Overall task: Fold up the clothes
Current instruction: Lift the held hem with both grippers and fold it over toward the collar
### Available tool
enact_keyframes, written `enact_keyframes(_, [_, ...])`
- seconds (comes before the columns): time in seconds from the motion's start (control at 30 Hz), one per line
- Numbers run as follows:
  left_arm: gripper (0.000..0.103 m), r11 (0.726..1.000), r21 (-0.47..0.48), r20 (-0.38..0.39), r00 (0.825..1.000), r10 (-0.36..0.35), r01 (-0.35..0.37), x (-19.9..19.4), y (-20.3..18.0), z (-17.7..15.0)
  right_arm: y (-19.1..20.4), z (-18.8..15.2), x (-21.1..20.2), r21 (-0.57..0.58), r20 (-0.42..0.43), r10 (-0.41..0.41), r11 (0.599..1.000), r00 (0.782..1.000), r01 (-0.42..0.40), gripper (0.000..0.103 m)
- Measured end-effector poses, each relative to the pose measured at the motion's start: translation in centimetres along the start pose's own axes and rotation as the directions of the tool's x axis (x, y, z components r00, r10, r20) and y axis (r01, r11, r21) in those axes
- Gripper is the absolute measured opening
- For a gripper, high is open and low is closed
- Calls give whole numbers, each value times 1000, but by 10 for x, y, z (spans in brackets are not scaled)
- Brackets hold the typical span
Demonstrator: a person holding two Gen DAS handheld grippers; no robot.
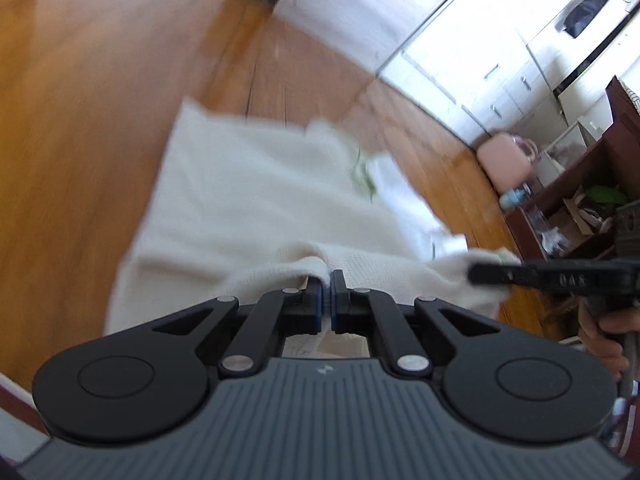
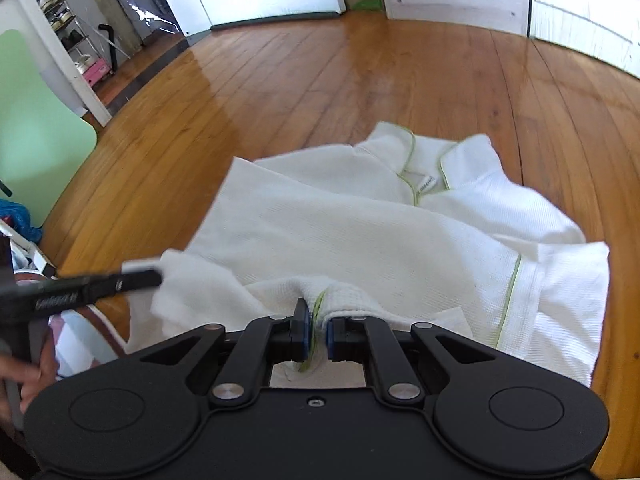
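Observation:
A white waffle-weave robe (image 2: pixel 360 232) with green piping lies spread on the wooden floor, its collar at the far end. My left gripper (image 1: pixel 328 280) is shut on a raised fold of the near hem of the robe (image 1: pixel 248 200). My right gripper (image 2: pixel 316 320) is shut on another bunch of the same hem, with green piping caught between its blue pads. Each gripper shows in the other's view: the right gripper (image 1: pixel 472 274) enters from the right edge, and the left gripper (image 2: pixel 158 276) enters from the left, both at the cloth's edge. The left wrist view is blurred.
Wooden floor (image 2: pixel 320 80) surrounds the robe. A dark wooden shelf unit (image 1: pixel 592 200) with clutter and a pink bag (image 1: pixel 506 160) stand at the right. A light green chair (image 2: pixel 36 132), a shoe rack (image 2: pixel 68 28) and white doors line the far side. A hand (image 1: pixel 608 336) holds the right gripper's handle.

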State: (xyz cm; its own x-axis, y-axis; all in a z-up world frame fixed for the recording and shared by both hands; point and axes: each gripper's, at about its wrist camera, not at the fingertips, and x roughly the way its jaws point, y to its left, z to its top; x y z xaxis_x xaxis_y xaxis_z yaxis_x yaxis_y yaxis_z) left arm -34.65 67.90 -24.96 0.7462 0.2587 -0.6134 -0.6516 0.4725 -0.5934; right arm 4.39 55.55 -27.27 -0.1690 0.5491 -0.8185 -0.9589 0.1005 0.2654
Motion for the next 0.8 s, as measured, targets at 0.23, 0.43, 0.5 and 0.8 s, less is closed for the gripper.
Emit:
enact_keyframes(0.23, [3,999,-53,-2,1000,-4,4,25,25,5,-35,1,29,134,34,94,986,995,-98,10])
enact_keyframes(0.43, [3,993,-117,-5,1000,-18,17,51,34,17,-48,4,52,168,23,122,978,992,-124,11])
enact_keyframes(0.5, [3,992,-124,1,1000,-13,13,58,30,25,-52,1,52,183,60,130,973,990,-139,11])
enact_keyframes(0.8, [4,972,-90,41,974,223,-219,44,-5,73,-65,15,50,478,210,119,853,971,-208,11])
